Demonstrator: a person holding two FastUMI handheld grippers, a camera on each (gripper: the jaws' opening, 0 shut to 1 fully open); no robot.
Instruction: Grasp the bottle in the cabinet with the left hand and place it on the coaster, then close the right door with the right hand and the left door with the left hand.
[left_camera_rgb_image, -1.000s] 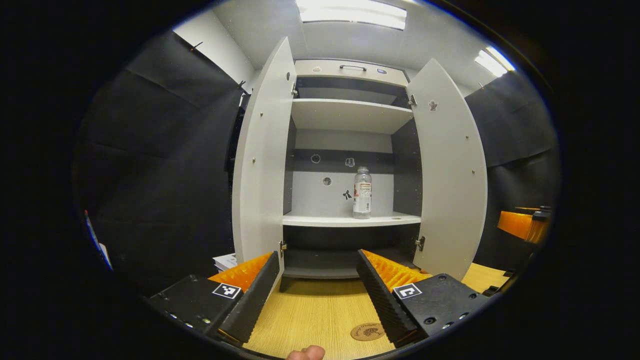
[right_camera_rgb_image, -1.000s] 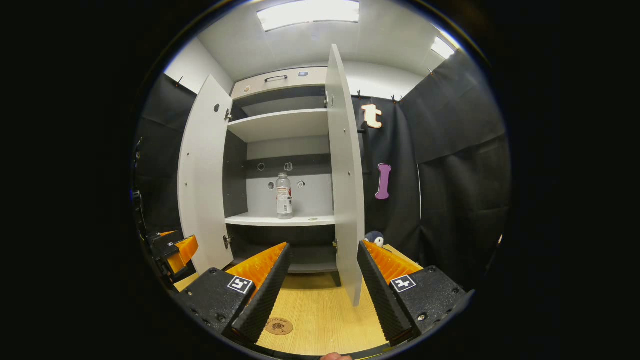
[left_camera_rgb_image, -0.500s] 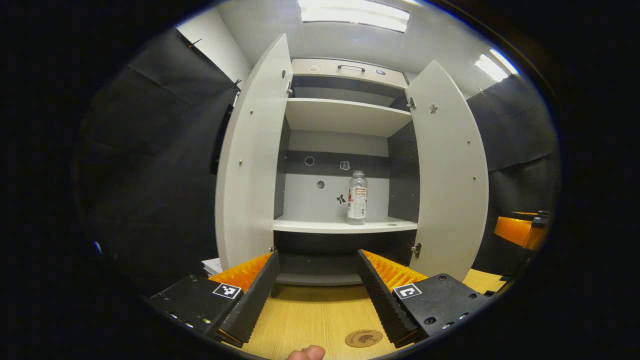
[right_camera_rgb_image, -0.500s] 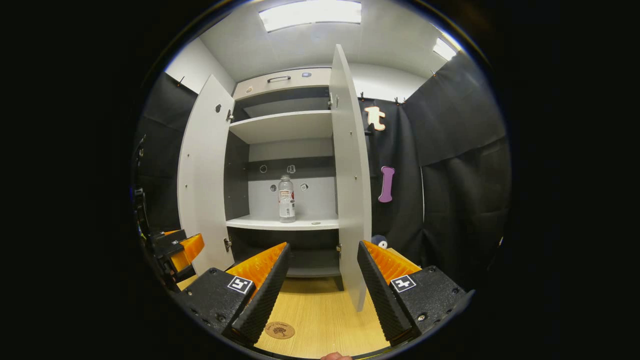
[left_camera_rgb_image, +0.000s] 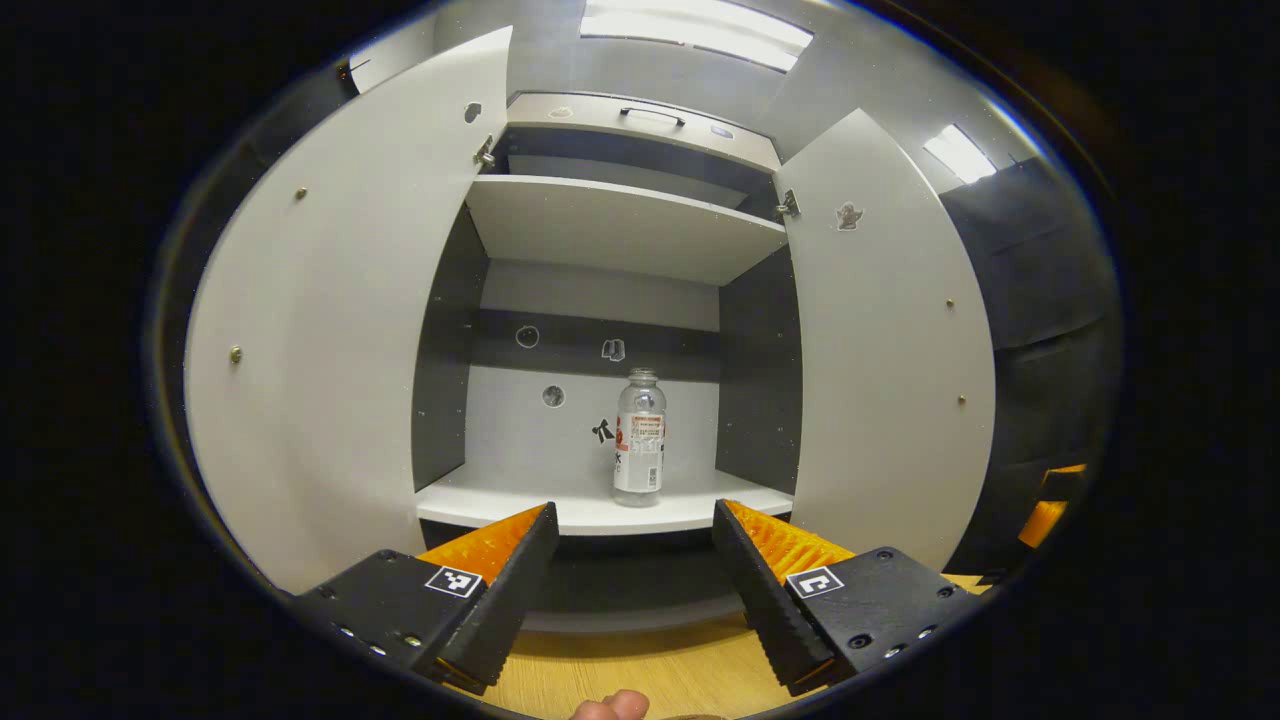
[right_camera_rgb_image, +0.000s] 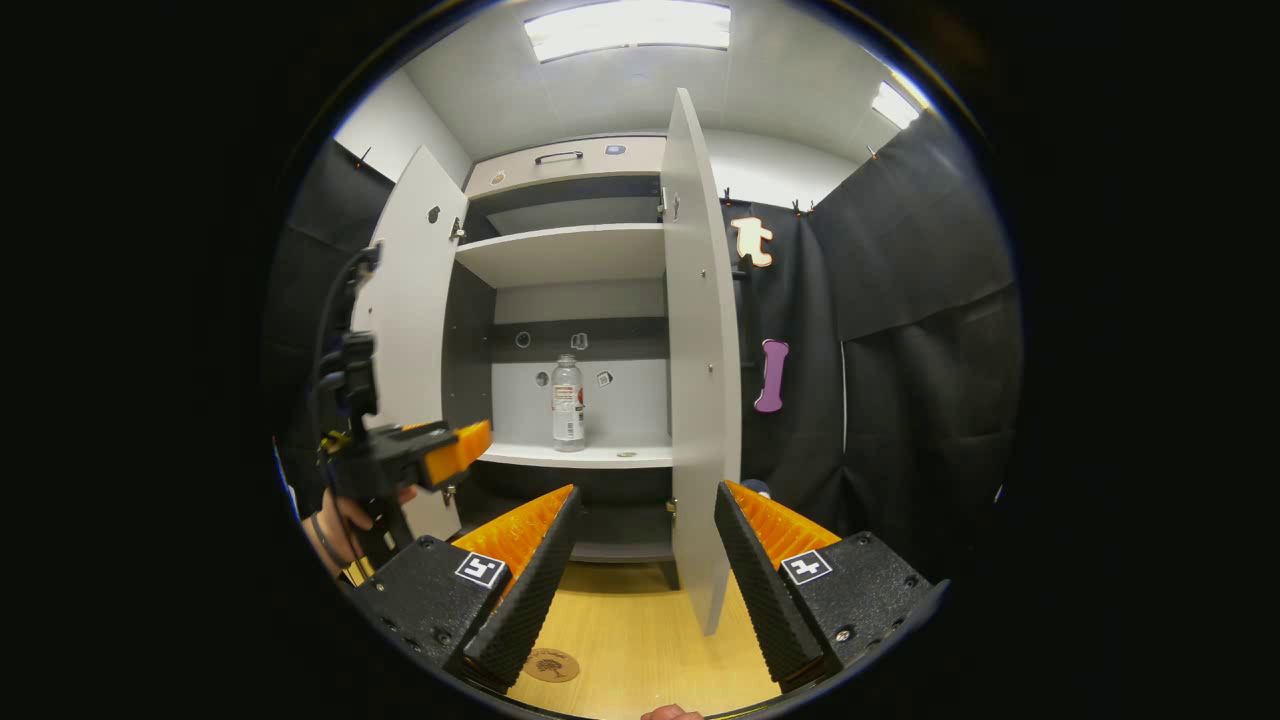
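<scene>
Bottle stands upright on the lower shelf inside the cabinet, right of centre and well clear of both side walls. It looks like clear, thin plastic, possibly empty or nearly so, hence probably light, easy to tip and likely to give under a hard squeeze. The labelled middle of the body seems the best place to grip, low enough to keep it steady.

Left gripper hangs in front of the shelf with its fingers spread wide and nothing between them, the bottle lined up in the gap but not yet reached. Right gripper waits lower over the table, also wide and empty, near the right door.

Compared with a second ago, the left gripper has risen and come closer: the cabinet looms larger, the left door spreads across its side, and the coaster has dropped from the left gripper view.
</scene>
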